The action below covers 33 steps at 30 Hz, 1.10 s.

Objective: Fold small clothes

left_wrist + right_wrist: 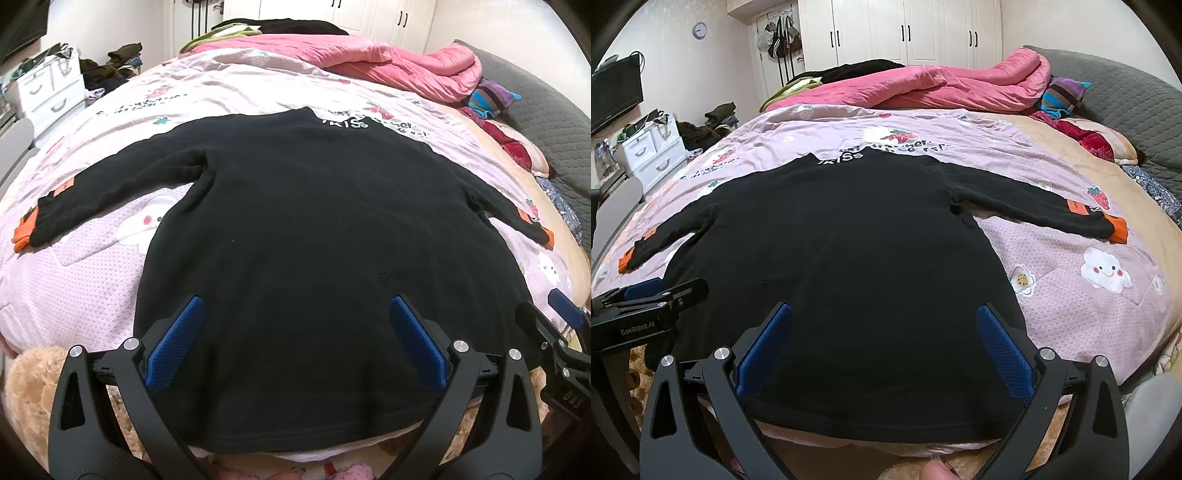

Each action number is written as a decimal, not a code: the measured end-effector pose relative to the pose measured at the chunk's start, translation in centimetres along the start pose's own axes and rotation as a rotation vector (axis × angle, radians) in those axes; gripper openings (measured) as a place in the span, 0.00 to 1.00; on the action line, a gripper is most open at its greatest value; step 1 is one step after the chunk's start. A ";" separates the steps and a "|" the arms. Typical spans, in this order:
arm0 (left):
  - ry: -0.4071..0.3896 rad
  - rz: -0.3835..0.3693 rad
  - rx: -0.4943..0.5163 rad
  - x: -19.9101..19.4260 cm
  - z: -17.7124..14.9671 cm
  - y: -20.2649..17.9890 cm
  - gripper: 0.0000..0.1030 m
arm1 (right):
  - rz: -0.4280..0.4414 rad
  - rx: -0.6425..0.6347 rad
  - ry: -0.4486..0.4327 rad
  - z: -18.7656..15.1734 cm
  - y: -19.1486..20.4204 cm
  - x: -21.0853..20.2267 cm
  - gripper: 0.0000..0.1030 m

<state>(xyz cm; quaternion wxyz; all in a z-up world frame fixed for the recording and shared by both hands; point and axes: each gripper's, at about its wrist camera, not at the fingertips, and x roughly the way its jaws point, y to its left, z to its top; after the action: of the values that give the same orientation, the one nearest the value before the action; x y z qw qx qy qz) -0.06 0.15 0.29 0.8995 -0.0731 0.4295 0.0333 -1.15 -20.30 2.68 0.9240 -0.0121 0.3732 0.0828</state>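
Both claws hung wide open over the near hem of the garment, gripping nothing. From its own camera the left claw point(291, 334) showed its blue pads point(177, 343) spread far apart above the hem's left half, and the right claw point(884, 341) stood equally agape over the right half, its frame also peeking in at the right edge of the left view. Neither pad could be said to touch cloth; they seemed to hover just above it.

Beyond them, the black long-sleeved top point(314, 229) lay flat and back-up on the bed point(1071, 306), hem at the near edge, collar with white lettering pointing toward the far side. Its left sleeve point(110, 192) reached out toward the bed's left edge, ending in an orange cuff; the right sleeve point(1034, 206) stretched toward the right edge, likewise orange-cuffed. A pink quilt point(942, 88) was bunched along the far edge, with a striped cushion point(1063, 96) beside it at the far right corner.

The fold appeared not yet begun. A tidy start would probably be for each claw to pinch a sleeve or side seam, taking only the top's own layers and not the bedcover beneath, and to carry it inward across the body evenly. Lifting low and keeping both sides symmetrical should keep the soft knit from bunching.
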 end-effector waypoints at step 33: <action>0.004 -0.008 -0.006 0.4 -0.1 0.4 0.92 | 0.002 0.011 0.009 0.1 0.1 0.0 0.96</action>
<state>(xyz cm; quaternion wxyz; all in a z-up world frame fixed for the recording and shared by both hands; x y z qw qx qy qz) 0.12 0.49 -0.14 0.8986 -0.0778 0.4307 0.0307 -1.05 -20.21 2.78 0.9223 -0.0069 0.3778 0.0816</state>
